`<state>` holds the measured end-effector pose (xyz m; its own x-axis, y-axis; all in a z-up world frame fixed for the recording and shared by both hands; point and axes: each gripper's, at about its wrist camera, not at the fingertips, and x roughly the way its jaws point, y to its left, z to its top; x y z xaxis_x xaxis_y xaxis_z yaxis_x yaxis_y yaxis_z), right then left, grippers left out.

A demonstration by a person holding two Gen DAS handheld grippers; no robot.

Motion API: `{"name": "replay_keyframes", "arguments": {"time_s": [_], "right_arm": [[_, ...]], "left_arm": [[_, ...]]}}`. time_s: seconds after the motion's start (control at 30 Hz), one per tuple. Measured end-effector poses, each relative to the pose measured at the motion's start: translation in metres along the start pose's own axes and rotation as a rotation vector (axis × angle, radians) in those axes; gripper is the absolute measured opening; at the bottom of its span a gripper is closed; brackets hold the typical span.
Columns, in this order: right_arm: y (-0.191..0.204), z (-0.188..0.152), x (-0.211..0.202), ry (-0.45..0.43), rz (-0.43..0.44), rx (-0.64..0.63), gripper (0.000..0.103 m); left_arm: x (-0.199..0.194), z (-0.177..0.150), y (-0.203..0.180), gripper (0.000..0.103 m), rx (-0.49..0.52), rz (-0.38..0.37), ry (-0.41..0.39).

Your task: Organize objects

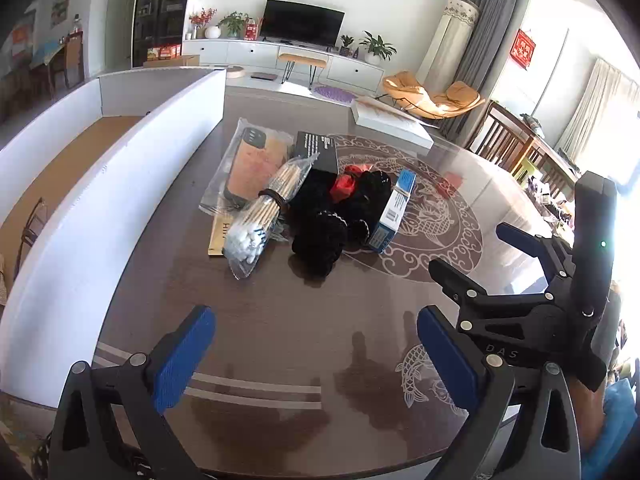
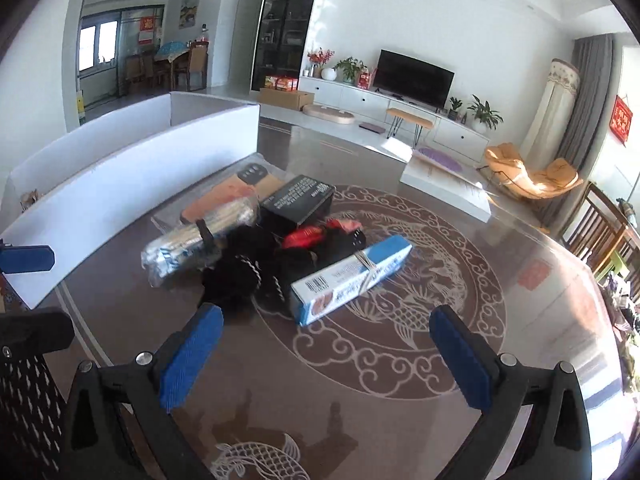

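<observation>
- Heap of objects [image 1: 304,196] sits mid-table [image 1: 280,320], beside the white box [image 1: 100,208].
- Risk: the blue carton [image 2: 352,276] leans on a black knitted bundle [image 1: 320,236]; pulling one likely shifts the other.
- Cotton-swab bag [image 1: 260,216] is slippery and may slide out.
- Left gripper [image 1: 316,356] spread wide, empty, above the tabletop.
- Right gripper [image 2: 324,360] likewise wide, holding nothing.

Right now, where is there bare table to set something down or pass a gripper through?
Bare table lies between the open left gripper and the pile. More lies right of the blue box, over the fish medallion, up to the white flat box. It is crowded from the cotton swab bag to the black plush, close against the white carton wall.
</observation>
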<state>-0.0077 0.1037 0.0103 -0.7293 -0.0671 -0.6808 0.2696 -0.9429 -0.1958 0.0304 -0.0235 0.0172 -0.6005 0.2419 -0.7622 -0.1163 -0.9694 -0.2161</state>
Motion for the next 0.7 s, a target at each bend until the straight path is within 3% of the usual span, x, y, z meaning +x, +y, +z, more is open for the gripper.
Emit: {"name": "replay_keyframes", "arguments": {"time_s": [0.1,0.2,0.4,0.7], "right_arm": [[-0.028,-0.037,0.014,0.101,-0.025,0.032,0.103],[-0.043,-0.059,0.022,0.148,-0.026,0.07,0.103],[-0.053,-0.059,0.039,0.169,-0.01,0.137,0.103],[-0.06,-0.063,0.056,0.186,0.022,0.199,0.103]], "left_arm": [[0.029,-0.006,-0.015,0.103,0.04,0.039,0.048],[0.049,-0.007,-0.023,0.103,0.114,0.126,0.068],[0.072,-0.006,-0.018,0.103,0.113,0.183,0.082],[0.087,-0.009,0.002,0.103,0.017,0.195,0.136]]}}
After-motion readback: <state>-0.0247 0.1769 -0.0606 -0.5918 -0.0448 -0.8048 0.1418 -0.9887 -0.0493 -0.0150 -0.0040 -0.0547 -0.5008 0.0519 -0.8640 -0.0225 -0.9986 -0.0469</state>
